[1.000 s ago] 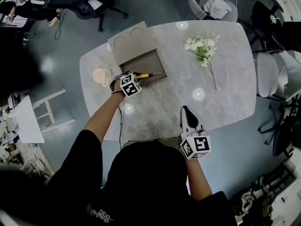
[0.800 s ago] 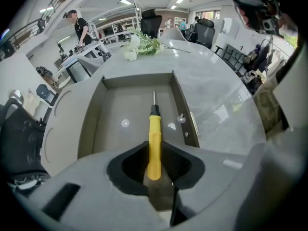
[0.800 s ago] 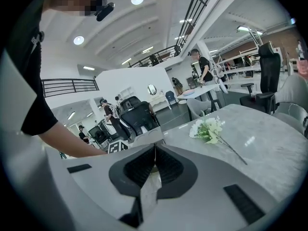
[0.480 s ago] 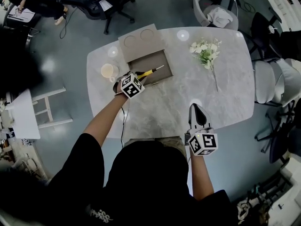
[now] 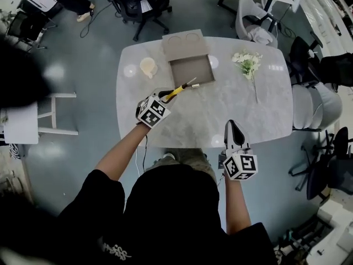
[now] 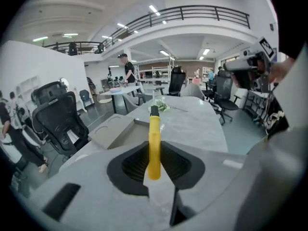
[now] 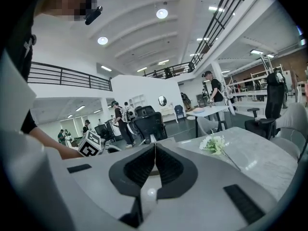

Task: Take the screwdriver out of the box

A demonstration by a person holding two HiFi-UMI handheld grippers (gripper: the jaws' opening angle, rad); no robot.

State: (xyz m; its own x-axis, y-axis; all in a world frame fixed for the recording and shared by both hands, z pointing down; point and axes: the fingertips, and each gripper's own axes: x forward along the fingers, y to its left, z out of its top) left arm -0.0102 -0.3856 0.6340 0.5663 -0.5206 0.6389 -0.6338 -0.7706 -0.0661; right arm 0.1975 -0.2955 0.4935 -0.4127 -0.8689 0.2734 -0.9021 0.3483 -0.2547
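Note:
The yellow-handled screwdriver (image 5: 178, 90) hangs in the air above the marble table (image 5: 220, 109), clamped in my left gripper (image 5: 163, 96), just in front of the open brown box (image 5: 190, 70). In the left gripper view the yellow handle (image 6: 154, 146) stands between the two pads, its dark shaft pointing away over the box (image 6: 120, 131). My right gripper (image 5: 232, 130) is at the table's near edge, jaws shut with nothing between them (image 7: 154, 165).
The box lid (image 5: 183, 44) lies folded back behind the box. A cream cup (image 5: 148, 66) stands to its left. White flowers (image 5: 246, 63) lie at the right. Office chairs (image 5: 140, 4) ring the table. People stand in the hall behind.
My left gripper has lifted the screwdriver up and out of the box, toward me. The right gripper has shifted a little along the near edge. The head view has pulled back.

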